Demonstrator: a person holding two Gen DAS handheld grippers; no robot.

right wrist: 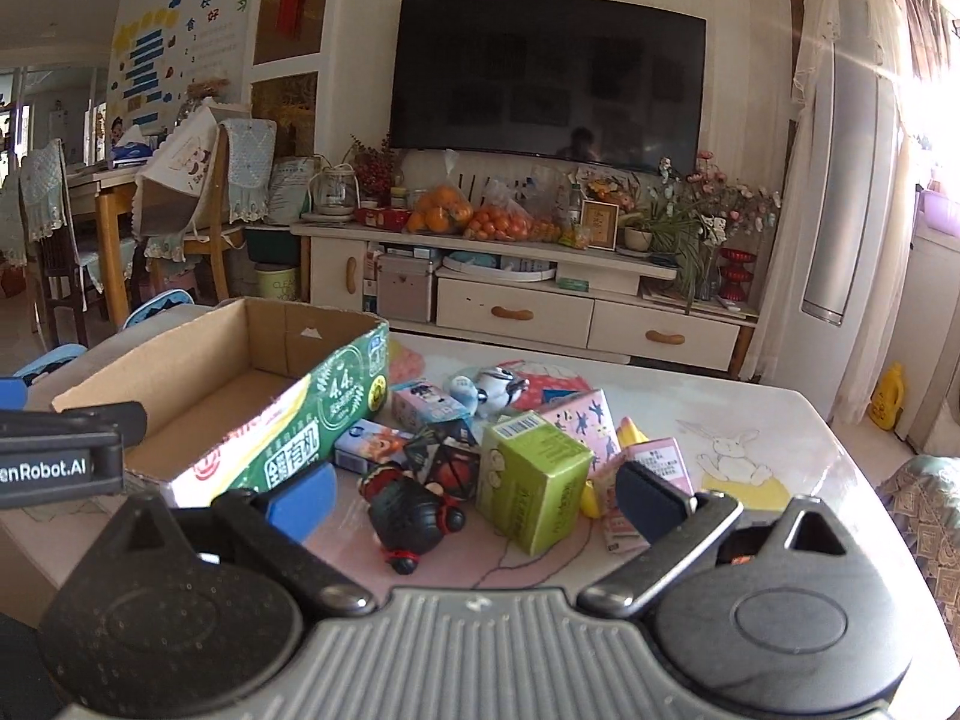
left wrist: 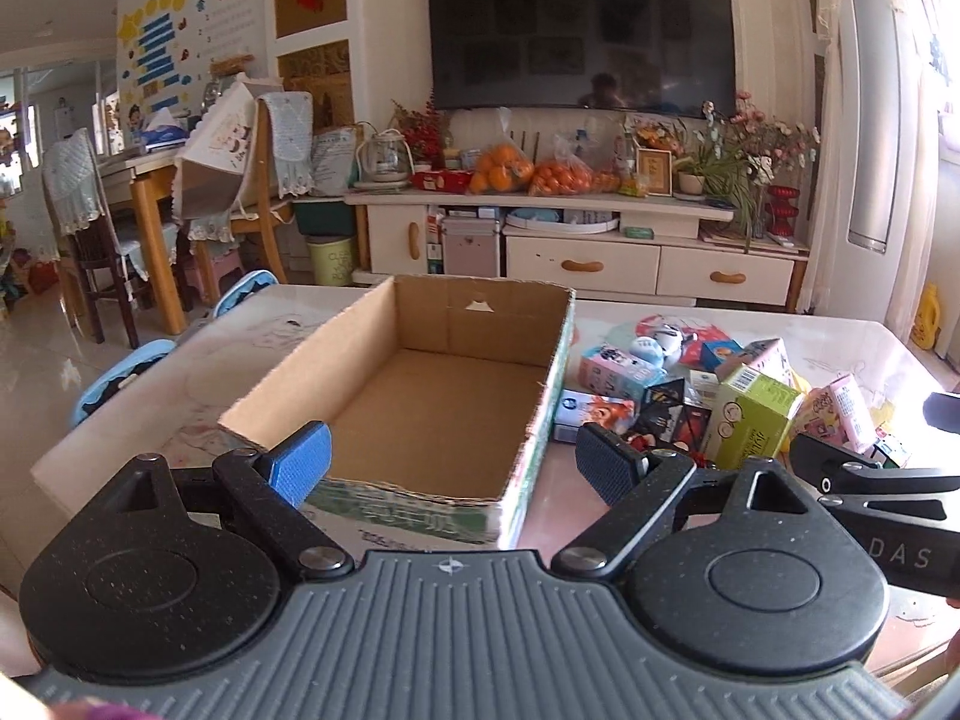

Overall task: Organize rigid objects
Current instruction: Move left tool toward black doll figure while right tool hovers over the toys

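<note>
An open cardboard box (left wrist: 540, 408) stands on the table, empty inside; it also shows at the left of the right wrist view (right wrist: 288, 432). To its right lies a pile of small boxes and toys: a green carton (right wrist: 534, 480) (left wrist: 750, 420), pink cartons (right wrist: 654, 462), a black and red toy figure (right wrist: 414, 516), a white toy (right wrist: 492, 387). My left gripper (left wrist: 456, 468) is open and empty over the box's near edge. My right gripper (right wrist: 474, 498) is open and empty, just in front of the pile, with the black toy between its fingers' line.
The pale table (right wrist: 780, 420) has a rabbit drawing at the right. Beyond it are a TV cabinet (left wrist: 576, 222) with bags of oranges, a TV, and chairs (left wrist: 90, 210) at the left. The right gripper's body shows at the right edge of the left wrist view (left wrist: 888, 498).
</note>
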